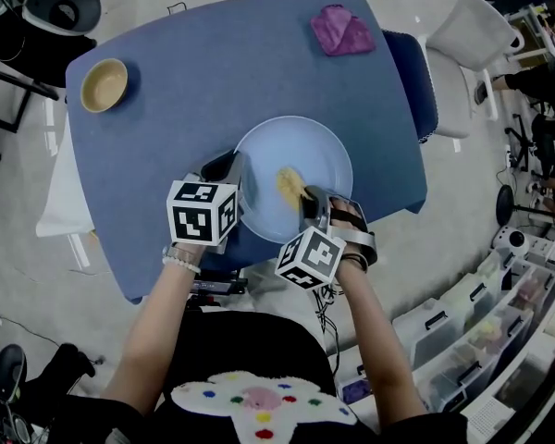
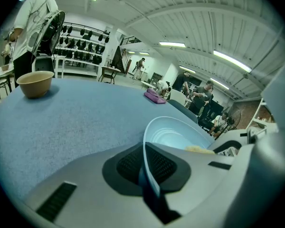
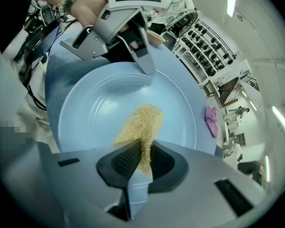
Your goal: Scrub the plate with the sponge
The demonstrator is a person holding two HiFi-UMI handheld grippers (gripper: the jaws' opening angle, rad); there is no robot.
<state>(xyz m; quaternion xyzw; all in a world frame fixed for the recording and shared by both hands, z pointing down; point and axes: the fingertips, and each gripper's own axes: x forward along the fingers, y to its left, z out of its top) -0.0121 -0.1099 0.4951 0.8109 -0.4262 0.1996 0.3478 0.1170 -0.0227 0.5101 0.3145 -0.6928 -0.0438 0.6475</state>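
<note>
A pale blue plate (image 1: 319, 151) lies on the blue table near its front edge. My left gripper (image 1: 236, 171) is shut on the plate's left rim; the rim (image 2: 148, 172) runs thin between its dark pads in the left gripper view. My right gripper (image 1: 307, 202) is shut on a yellow sponge (image 1: 289, 184), which rests on the plate's inner face right of centre. In the right gripper view the sponge (image 3: 138, 126) spreads from between the pads onto the plate (image 3: 92, 108), with the left gripper (image 3: 145, 68) at the far rim.
A tan bowl (image 1: 104, 84) stands at the table's far left corner, and a purple cloth (image 1: 343, 30) lies at the far right. The table's front edge (image 1: 259, 257) runs just below the plate. A white chair (image 1: 467, 54) stands to the right.
</note>
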